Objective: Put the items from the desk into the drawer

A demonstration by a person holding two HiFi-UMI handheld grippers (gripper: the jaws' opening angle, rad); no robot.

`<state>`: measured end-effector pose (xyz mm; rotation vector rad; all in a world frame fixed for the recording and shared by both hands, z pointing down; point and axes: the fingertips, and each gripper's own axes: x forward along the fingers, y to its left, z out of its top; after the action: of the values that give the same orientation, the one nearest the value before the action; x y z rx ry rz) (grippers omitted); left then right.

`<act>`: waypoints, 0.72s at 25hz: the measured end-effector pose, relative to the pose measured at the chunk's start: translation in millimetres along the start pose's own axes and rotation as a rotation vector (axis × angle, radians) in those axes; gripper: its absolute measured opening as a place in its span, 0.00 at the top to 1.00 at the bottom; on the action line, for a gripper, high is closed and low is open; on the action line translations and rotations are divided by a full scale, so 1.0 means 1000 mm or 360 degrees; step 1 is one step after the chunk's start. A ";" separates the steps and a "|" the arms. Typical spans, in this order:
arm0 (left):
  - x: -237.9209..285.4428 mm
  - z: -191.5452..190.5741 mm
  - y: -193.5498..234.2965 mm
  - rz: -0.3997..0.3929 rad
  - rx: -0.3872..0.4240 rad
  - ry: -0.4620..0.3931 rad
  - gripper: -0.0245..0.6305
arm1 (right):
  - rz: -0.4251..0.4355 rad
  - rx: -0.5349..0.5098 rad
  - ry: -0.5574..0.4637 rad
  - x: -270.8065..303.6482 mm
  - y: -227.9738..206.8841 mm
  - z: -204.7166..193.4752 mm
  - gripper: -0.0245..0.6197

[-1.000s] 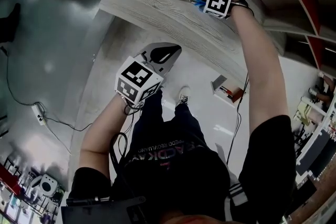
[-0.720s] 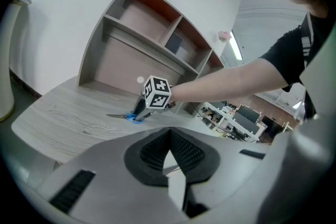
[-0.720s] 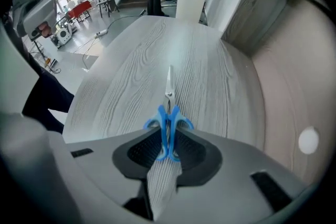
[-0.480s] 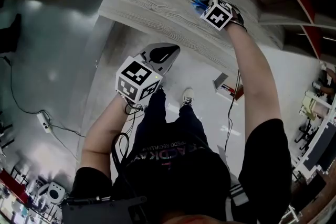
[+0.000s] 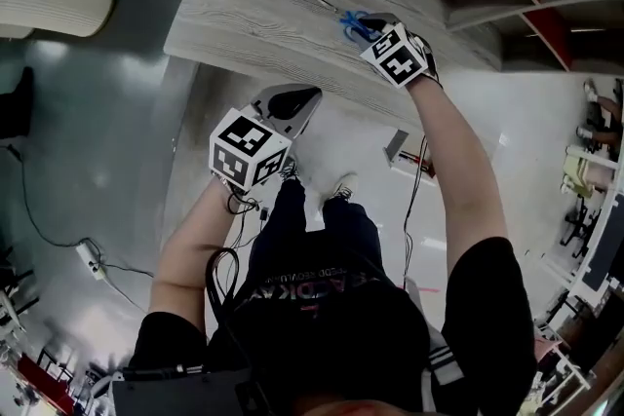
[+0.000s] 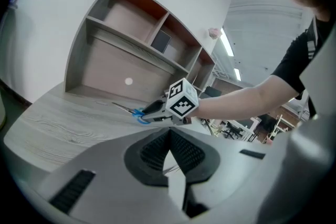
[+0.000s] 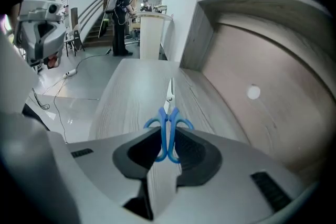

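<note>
Scissors gripped by the handles at the desk; no drawer in sight.
My left gripper [image 5: 300, 100] hangs off the front edge of the desk [image 5: 244, 10], jaws together on nothing. To its right, my right gripper [image 7: 167, 148] is clamped on the blue loops of the scissors [image 7: 168, 113], blades pointing away along the wood; I cannot tell whether they are clear of the surface. I judge them light, stiff, slick and sharp-tipped, so the plastic handles are the place to grip, though they may pivot. The shelf unit [image 6: 121, 63] behind has open compartments, bare except for a small dark object [image 6: 161, 41] in an upper one.
</note>
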<state>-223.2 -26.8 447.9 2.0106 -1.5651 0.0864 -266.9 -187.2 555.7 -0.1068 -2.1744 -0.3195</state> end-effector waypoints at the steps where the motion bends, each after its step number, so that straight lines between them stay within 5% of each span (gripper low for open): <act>1: 0.002 0.001 -0.003 -0.0008 0.0007 0.0004 0.95 | -0.0016 0.0029 -0.0035 -0.009 0.003 -0.002 0.81; 10: 0.028 0.003 -0.039 -0.0125 0.0048 0.0057 0.95 | -0.0247 0.0435 -0.0376 -0.111 0.026 -0.034 0.81; 18: 0.089 -0.005 -0.105 -0.0395 0.0179 0.0216 0.95 | -0.0513 0.0864 -0.0464 -0.208 0.055 -0.121 0.81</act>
<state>-99.0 -86.9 444.9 2.2209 -1.2425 0.2130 -39.4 -158.4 464.9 0.5344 -2.4898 0.1255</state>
